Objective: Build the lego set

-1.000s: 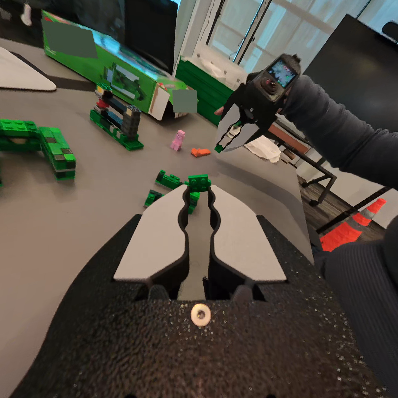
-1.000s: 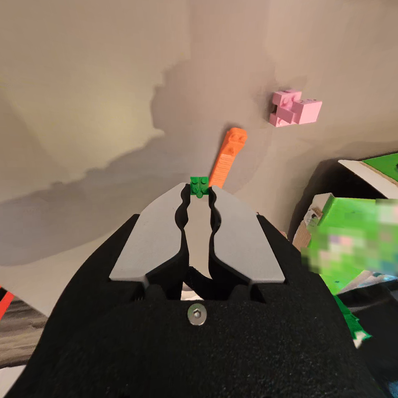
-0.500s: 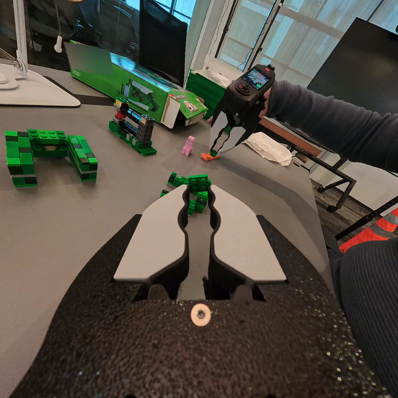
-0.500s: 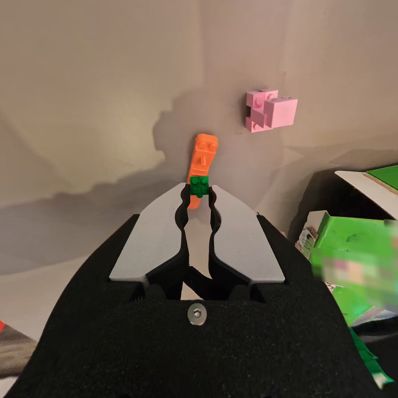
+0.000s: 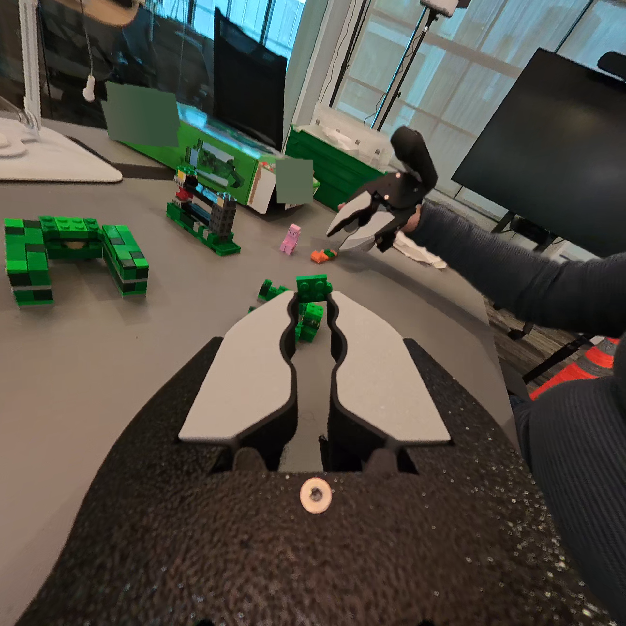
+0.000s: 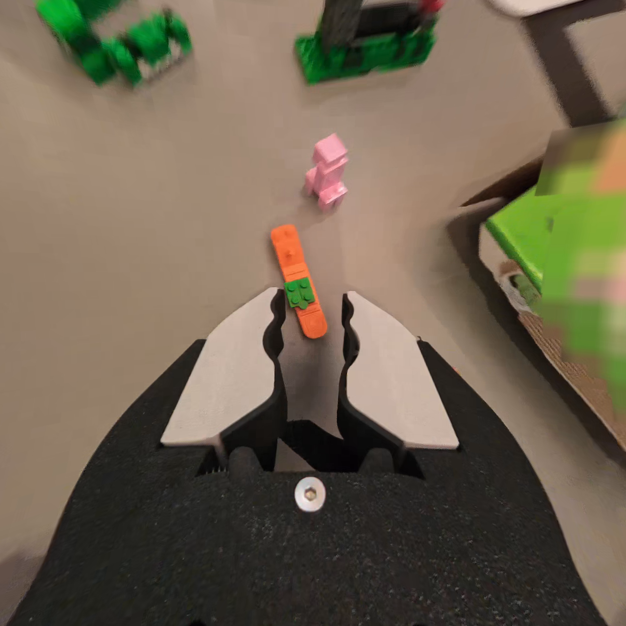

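Your right gripper [image 6: 310, 298] has just let go: its jaws are now spread, and the small green studded plate [image 6: 298, 293] sits on the flat orange plastic separator tool [image 6: 298, 281] on the grey worktop [image 6: 135, 220]. Your left gripper [image 5: 311, 298] still pinches a green studded brick [image 5: 313, 288], probably the next piece to join.

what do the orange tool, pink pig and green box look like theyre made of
Orange tool: moulded plastic, seemingly smooth, with studs and even colour. Pink pig: likely the same plastic, blocky and uniform, though blurred. Green box: printed cardboard; in the right wrist view its torn edge shows brown corrugated board.
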Demonstrator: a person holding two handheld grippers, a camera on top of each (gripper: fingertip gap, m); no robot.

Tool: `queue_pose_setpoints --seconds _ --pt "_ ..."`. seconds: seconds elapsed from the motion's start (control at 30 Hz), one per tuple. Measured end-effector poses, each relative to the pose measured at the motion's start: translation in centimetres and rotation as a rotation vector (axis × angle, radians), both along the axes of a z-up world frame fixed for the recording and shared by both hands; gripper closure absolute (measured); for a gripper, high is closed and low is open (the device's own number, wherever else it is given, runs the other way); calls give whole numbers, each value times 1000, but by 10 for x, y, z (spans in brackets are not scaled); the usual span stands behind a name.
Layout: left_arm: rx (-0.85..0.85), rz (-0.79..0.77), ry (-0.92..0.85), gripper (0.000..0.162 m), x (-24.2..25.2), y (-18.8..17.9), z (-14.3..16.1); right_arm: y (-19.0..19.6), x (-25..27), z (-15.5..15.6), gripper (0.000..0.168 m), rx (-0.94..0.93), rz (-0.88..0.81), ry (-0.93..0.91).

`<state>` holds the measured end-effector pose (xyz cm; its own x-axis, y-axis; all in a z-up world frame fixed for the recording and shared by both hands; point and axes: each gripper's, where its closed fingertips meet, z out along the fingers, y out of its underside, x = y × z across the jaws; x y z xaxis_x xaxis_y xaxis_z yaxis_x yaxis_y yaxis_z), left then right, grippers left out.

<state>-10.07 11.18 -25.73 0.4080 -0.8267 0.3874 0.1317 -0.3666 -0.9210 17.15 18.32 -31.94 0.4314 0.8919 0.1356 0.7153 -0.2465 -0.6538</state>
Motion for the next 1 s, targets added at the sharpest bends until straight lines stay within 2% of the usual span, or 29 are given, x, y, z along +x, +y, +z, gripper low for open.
queue_pose_setpoints --seconds 0.1,0.17,0.47,0.73,1.0 --pt "69 26 -38 147 1 1 9 -2 6 11 139 62 -78 196" --pt "117 34 -48 147 6 2 14 -4 10 9 139 60 -94 246" --pt "171 6 -16 147 24 -3 14 -4 8 -18 134 -99 -24 192" --pt "140 17 -98 147 15 0 20 -20 -2 -18 135 -112 10 196" --pt "139 2 -35 147 22 -2 14 -40 -23 -18 135 -39 65 140"
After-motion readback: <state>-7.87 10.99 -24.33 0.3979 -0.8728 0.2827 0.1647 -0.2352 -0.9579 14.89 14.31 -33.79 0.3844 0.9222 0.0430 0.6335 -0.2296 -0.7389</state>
